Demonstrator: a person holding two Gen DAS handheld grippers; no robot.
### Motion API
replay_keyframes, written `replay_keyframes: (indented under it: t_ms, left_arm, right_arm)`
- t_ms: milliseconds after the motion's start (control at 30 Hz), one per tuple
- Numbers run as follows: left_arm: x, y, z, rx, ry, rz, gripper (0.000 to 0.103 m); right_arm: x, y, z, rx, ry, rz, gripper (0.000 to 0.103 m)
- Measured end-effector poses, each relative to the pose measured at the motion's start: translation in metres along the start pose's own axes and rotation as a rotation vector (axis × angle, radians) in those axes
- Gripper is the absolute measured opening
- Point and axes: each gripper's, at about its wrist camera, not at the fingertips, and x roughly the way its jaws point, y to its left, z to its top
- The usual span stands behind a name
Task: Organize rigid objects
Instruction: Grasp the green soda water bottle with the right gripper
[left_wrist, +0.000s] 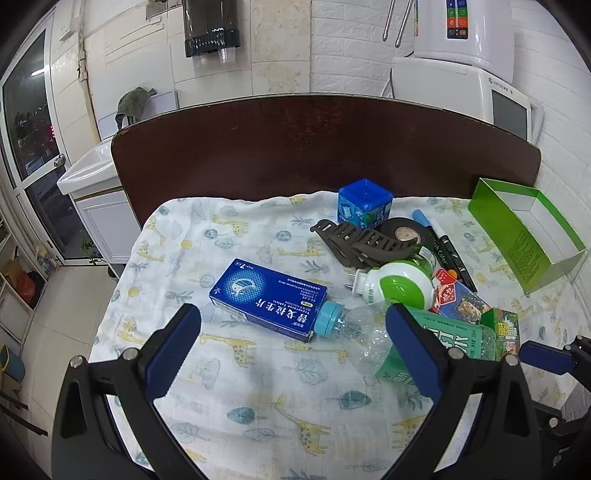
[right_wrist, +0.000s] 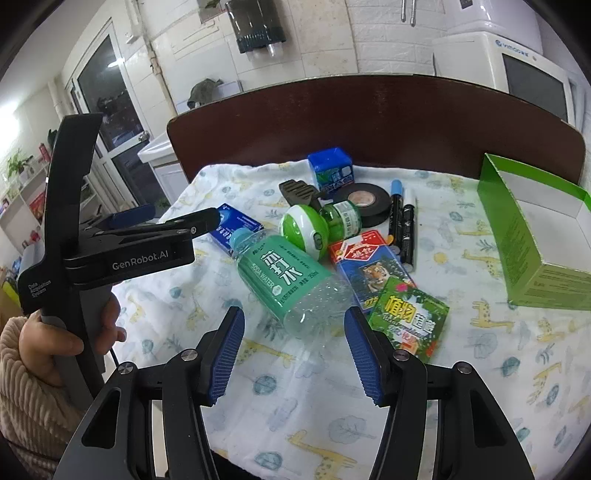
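Note:
A clear soda-water bottle with a green label and a blue cap lies on its side on the giraffe-print cloth. My right gripper is open, its pads on either side of the bottle's base, not pressing. My left gripper is open wide in front of the cap and the blue medicine box. Behind lie a green-and-white plug-in vaporizer, a tiger card box, a green packet, a dark hair claw, black tape, markers and a blue cube box.
An open green carton stands at the right edge of the cloth. A dark brown board rises behind the table. A white appliance is at the back right, a white sink off the left edge. A hand holds the left gripper.

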Motion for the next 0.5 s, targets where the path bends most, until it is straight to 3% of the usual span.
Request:
replay_keyframes:
  t_ms: [233, 300, 400, 500]
  left_arm:
    - [0.007, 0.008, -0.004, 0.008, 0.010, -0.011, 0.099]
    - [0.007, 0.009, -0.006, 0.016, 0.005, -0.024, 0.099]
    - [0.006, 0.008, -0.008, 0.033, -0.002, -0.060, 0.099]
    - [0.006, 0.004, -0.010, 0.048, -0.006, -0.101, 0.100]
  right_arm:
    - [0.032, 0.005, 0.002, 0.003, 0.096, -0.043, 0.059]
    - [0.035, -0.010, 0.004, 0.034, 0.089, -0.096, 0.059]
    - [0.035, -0.033, 0.010, 0.097, 0.080, -0.092, 0.059]
    - [0.031, -0.040, 0.016, 0.079, 0.045, -0.182, 0.059]
